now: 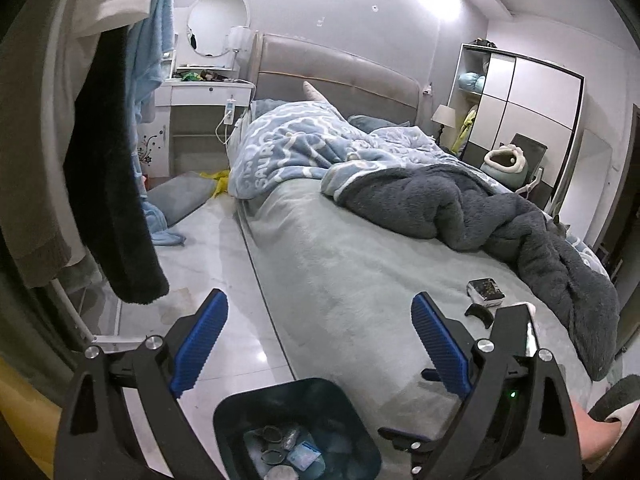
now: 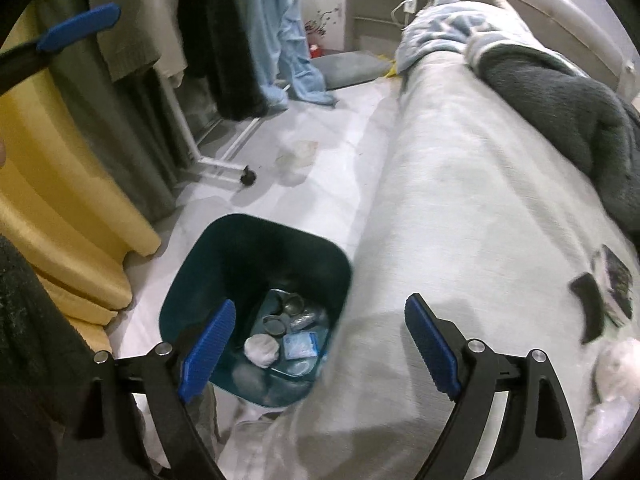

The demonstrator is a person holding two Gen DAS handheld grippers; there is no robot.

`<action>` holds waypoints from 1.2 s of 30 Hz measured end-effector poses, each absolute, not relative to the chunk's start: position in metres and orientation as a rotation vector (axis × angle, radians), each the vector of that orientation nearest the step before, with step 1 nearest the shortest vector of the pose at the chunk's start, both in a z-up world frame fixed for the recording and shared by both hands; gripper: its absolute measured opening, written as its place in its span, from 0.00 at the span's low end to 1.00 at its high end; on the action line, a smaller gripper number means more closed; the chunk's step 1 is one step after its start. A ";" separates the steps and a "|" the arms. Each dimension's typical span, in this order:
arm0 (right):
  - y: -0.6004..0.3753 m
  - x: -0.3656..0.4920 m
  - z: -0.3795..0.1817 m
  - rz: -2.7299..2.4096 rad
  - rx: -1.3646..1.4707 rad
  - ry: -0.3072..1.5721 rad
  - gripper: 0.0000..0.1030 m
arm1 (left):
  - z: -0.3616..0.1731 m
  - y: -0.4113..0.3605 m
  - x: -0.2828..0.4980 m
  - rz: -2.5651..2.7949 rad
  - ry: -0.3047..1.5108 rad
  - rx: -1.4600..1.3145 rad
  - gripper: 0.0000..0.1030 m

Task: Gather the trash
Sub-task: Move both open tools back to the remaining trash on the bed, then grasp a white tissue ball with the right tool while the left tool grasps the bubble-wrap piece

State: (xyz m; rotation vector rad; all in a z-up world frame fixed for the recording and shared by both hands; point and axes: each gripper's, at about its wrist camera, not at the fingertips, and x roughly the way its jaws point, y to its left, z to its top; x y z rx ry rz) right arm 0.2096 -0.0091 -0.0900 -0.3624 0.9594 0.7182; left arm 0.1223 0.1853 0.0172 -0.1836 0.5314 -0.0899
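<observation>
Now both my left gripper (image 1: 320,344) and right gripper (image 2: 320,350) have jaws open and empty, so reaching the foil tray (image 1: 485,291) carelessly could spill crumbs beside the bin (image 2: 256,312).

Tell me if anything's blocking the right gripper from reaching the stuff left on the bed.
Nothing visible does. The right gripper is open over the bed's edge, and only bare bedsheet lies between it and the dark curved piece and small box. The grey blanket sits farther up the bed.
</observation>
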 end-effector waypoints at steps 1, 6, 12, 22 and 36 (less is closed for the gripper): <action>-0.014 0.211 -0.088 0.712 -0.359 0.956 0.85 | 0.017 0.183 0.124 -0.094 0.532 -0.183 0.92; -0.040 0.214 -0.082 0.673 -0.343 0.929 0.85 | 0.018 0.161 0.130 -0.117 0.532 -0.167 0.92; -0.070 0.220 -0.066 0.626 -0.342 0.881 0.85 | 0.019 0.139 0.134 -0.159 0.526 -0.157 0.92; -0.134 0.241 -0.050 0.518 -0.280 0.843 0.90 | 0.015 0.105 0.145 -0.208 0.540 -0.162 0.92; -0.199 0.261 -0.053 0.404 -0.219 0.846 0.92 | 0.004 0.048 0.164 -0.306 0.586 -0.134 0.92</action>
